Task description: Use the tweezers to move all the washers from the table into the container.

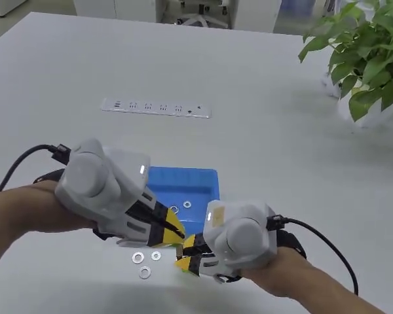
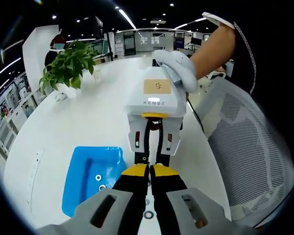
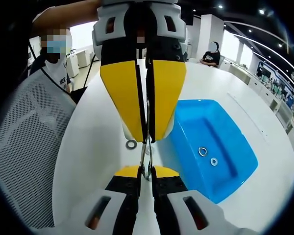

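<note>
Right gripper view showed the tweezers (image 3: 146, 155) clamped by both the left gripper (image 3: 147, 138) and the right gripper (image 3: 146, 172). Head view showed three washers (image 1: 144, 272) on the table (image 1: 262, 150) and two in the tray (image 1: 183, 180).

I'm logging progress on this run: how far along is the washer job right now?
Less than halfway. Done: two washers lie in the blue container. In hand: the tweezers sit between the two facing grippers, with the left gripper and the right gripper both apparently pinching them. Left: three washers lie on the table beside the container.
</note>
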The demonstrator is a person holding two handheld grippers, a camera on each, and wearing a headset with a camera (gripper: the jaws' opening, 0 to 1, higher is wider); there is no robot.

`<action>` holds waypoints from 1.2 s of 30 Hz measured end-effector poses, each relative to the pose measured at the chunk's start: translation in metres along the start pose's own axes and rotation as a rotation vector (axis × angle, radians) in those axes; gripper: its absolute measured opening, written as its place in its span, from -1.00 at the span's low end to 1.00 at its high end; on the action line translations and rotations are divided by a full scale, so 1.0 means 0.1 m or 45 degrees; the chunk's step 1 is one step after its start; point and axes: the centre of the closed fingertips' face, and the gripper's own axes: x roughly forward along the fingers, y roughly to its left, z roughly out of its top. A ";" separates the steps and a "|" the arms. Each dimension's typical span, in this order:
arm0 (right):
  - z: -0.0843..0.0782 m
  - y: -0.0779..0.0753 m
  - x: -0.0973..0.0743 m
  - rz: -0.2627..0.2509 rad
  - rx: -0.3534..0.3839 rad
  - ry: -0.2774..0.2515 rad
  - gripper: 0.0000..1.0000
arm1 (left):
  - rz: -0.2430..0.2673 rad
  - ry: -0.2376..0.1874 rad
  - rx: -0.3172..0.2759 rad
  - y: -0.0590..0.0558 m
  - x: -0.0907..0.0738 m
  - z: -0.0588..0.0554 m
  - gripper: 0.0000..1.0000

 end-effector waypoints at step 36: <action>0.41 -0.20 -0.33 -0.080 -0.075 -0.041 -0.80 | 0.053 -0.024 0.052 0.12 -0.36 0.40 -0.89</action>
